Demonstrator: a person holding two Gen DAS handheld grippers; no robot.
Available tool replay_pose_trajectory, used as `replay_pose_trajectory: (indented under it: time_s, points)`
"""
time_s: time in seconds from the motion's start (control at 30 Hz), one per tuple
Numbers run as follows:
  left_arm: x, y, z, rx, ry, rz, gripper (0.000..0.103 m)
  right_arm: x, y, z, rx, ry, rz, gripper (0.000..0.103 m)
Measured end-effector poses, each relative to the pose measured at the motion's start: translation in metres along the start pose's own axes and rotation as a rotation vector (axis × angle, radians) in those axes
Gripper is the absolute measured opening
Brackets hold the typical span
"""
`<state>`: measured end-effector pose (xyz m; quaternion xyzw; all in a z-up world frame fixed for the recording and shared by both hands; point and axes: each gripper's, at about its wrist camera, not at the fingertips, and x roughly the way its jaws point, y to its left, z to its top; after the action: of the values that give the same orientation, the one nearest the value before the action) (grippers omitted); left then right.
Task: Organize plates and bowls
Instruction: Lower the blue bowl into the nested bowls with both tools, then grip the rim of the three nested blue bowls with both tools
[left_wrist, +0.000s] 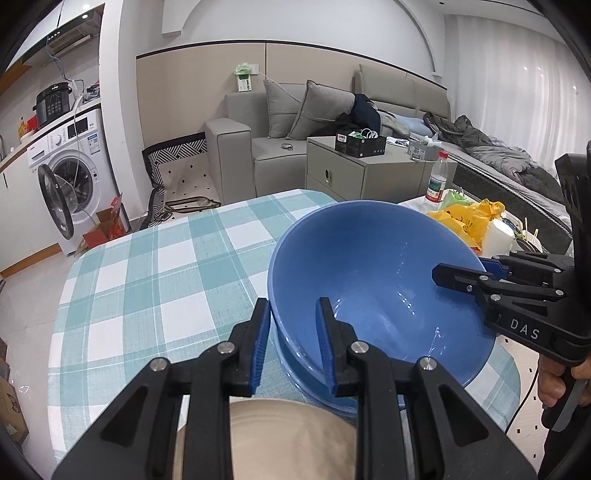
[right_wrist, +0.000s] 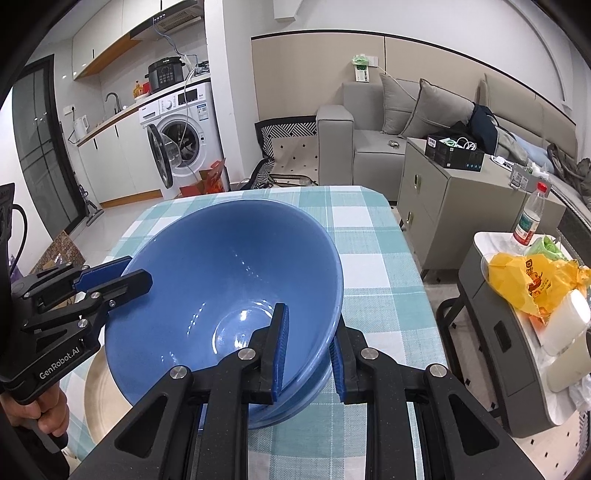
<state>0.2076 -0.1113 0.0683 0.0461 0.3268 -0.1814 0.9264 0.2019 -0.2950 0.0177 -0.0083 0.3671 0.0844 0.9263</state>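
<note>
A: Start big. Why is the table (left_wrist: 147, 280) the anchor here?

B: Everything sits against its checked cloth. The blue bowl (left_wrist: 369, 273) is over the table's near end, tipped, nesting into a second blue bowl (left_wrist: 314, 384) under it. My guess is they are being stacked.

A: And both tools on one bowl?

B: Yes. The left gripper (left_wrist: 293, 343) is clamped on the near rim, one pad inside and one outside. The right gripper (right_wrist: 308, 354) pinches the opposite rim the same way. Two grips on opposite sides would keep a wide, slippery bowl steady as it settles.

A: What does each camera add?

B: The left one shows a beige plate (left_wrist: 295, 439) at the table's near edge, right under the gripper and just beside the lower bowl. The right one sees only a sliver of that plate, but it shows the upper bowl's empty bottom and the table's right edge, with a side table well apart from it.

A: Smallest thing?

B: A hand (right_wrist: 37, 413) on the left tool's handle.
</note>
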Motion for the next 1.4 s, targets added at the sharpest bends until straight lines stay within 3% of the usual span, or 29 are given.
replay_pose_trajectory:
  time_s: [1.4]
  points:
    - [0.031, 0.002, -0.019, 0.016, 0.056, 0.052, 0.023, 0.022, 0.009, -0.012, -0.047, 0.028, -0.056, 0.021]
